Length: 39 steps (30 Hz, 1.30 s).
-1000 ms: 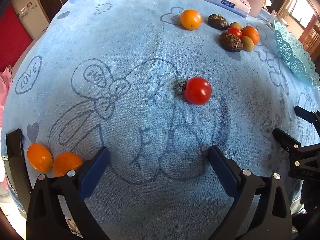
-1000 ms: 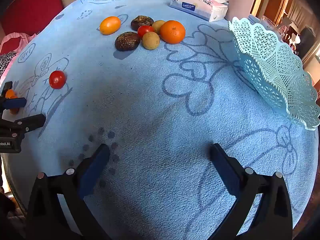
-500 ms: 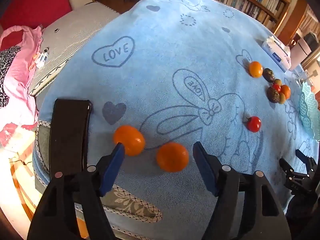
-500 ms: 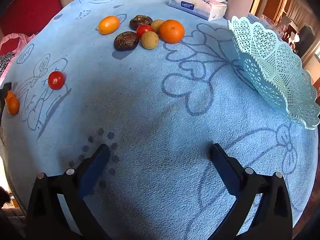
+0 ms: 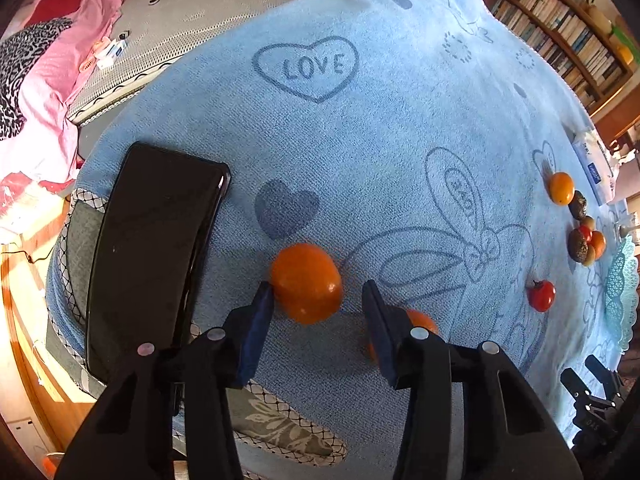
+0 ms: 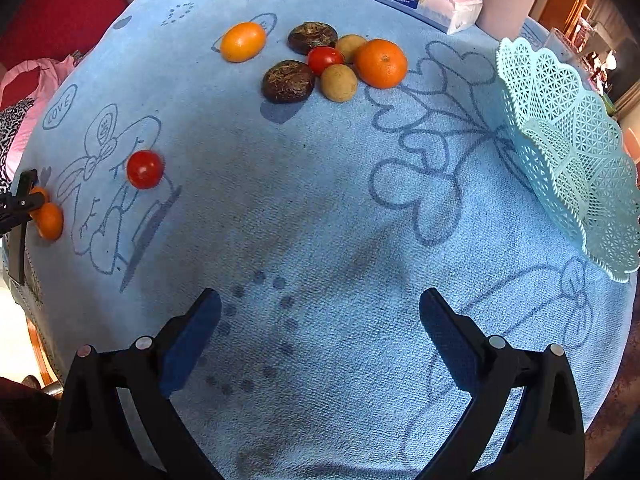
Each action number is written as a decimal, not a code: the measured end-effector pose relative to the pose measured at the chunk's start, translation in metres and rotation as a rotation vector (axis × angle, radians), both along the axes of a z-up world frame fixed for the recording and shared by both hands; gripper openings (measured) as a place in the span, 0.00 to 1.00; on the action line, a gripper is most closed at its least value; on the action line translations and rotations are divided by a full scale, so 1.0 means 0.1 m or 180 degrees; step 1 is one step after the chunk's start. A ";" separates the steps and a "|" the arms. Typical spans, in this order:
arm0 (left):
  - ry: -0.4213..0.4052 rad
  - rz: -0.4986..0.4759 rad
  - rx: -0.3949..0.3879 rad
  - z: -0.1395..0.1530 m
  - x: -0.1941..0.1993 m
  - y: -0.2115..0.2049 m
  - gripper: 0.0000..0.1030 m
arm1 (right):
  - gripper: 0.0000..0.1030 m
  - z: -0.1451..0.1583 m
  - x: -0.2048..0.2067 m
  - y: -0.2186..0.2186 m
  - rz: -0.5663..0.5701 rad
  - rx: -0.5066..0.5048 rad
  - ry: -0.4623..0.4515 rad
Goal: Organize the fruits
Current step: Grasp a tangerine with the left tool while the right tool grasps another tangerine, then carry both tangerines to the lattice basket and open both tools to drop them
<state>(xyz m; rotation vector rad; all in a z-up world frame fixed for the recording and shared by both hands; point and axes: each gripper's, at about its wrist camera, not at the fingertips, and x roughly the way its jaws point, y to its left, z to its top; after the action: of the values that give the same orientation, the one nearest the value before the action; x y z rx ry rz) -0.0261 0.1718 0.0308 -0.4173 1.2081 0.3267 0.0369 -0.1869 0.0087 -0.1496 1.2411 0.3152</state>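
On the blue cloth-covered table (image 5: 400, 128), a black phone (image 5: 152, 248) lies at the left edge. Just right of it, my left tongs (image 5: 318, 296) are spread around an orange kumquat (image 5: 306, 282), the left pad touching it; a second kumquat (image 5: 422, 320) sits behind the right finger. Farther right, my right tongs (image 6: 320, 308) hang spread over bare cloth, the lattice basket (image 6: 568, 152) at far right.

Two small orange fruits (image 5: 306, 283) lie side by side near the surface's edge. A red tomato (image 6: 145, 169) sits alone; farther off, a mixed fruit cluster (image 6: 334, 65) lies beside a tilted, empty lattice basket (image 6: 568, 148).
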 end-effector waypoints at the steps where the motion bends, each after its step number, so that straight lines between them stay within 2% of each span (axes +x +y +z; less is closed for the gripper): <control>1: 0.0008 -0.0003 -0.0007 -0.02 0.00 0.03 0.38 | 0.98 0.06 -0.01 0.10 0.0110 0.0044 -0.0036; 6: 0.0001 -0.0070 -0.0096 0.00 0.02 0.05 0.35 | 0.98 0.28 -0.09 0.67 0.0701 0.0326 -0.0128; 10: -0.0101 -0.0169 -0.0128 0.11 0.00 0.06 0.35 | 0.97 0.37 -0.17 1.20 0.1159 0.0516 -0.0073; 16: -0.0235 -0.0256 -0.0016 0.34 -0.07 0.17 0.35 | 0.86 0.35 -0.23 1.77 0.1562 0.0718 0.0090; 18: -0.0246 -0.0274 0.0031 0.40 -0.08 0.21 0.35 | 0.80 0.30 -0.23 1.93 0.1620 0.0769 0.0169; 22: -0.0230 -0.0342 0.0127 0.47 -0.07 0.27 0.35 | 0.73 0.20 -0.22 2.24 0.1713 0.0819 0.0281; 24: -0.0211 -0.0360 0.0148 0.46 -0.07 0.28 0.35 | 0.62 0.12 -0.22 2.36 0.1734 0.0799 0.0347; 27: -0.0193 -0.0393 0.0183 0.45 -0.07 0.31 0.35 | 0.50 0.01 -0.22 2.48 0.1737 0.0754 0.0431; 30: -0.0183 -0.0429 0.0216 0.47 -0.04 0.32 0.35 | 0.44 -0.06 -0.22 2.53 0.1679 0.0665 0.0424; 32: -0.0184 -0.0450 0.0223 0.48 -0.01 0.32 0.35 | 0.38 -0.04 -0.21 2.50 0.1651 0.0732 0.0435; 39: -0.0236 -0.0608 0.0155 0.50 0.15 0.12 0.35 | 0.38 0.17 -0.13 2.10 0.1360 0.0742 0.0249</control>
<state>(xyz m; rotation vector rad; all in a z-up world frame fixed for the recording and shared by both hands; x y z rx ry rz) -0.0108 0.1836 0.0804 -0.2672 1.1551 0.1744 0.0236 0.0227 0.0257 -0.2026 1.2338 0.8389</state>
